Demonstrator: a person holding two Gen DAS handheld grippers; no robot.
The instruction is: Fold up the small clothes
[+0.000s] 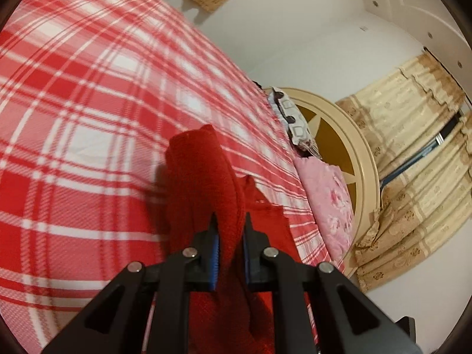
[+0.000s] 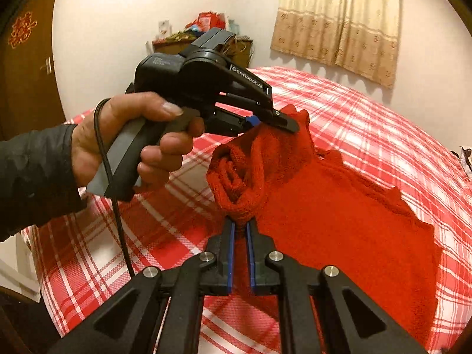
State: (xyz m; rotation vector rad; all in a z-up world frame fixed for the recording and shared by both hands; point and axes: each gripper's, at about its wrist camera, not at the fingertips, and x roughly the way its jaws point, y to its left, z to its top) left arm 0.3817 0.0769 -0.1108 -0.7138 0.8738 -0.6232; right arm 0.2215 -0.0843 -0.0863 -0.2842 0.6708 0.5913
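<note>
A red knitted garment (image 2: 339, 221) lies on the red-and-white plaid bedspread (image 2: 368, 109). One end of it is lifted off the bed and bunched. My right gripper (image 2: 240, 224) is shut on the lower fold of the bunch. My left gripper (image 1: 230, 221) is shut on the red garment (image 1: 200, 171), which hangs forward from its fingers. In the right wrist view the left gripper (image 2: 290, 122) pinches the upper edge of the same bunch, held by a hand (image 2: 132, 141).
A pink floral pillow (image 1: 327, 194) and a patterned bag (image 1: 292, 118) lie at the bed's edge by a cream and brown headboard (image 1: 348, 147). Beige curtains (image 2: 339, 20) hang on the wall. A brown door (image 2: 26, 59) stands left.
</note>
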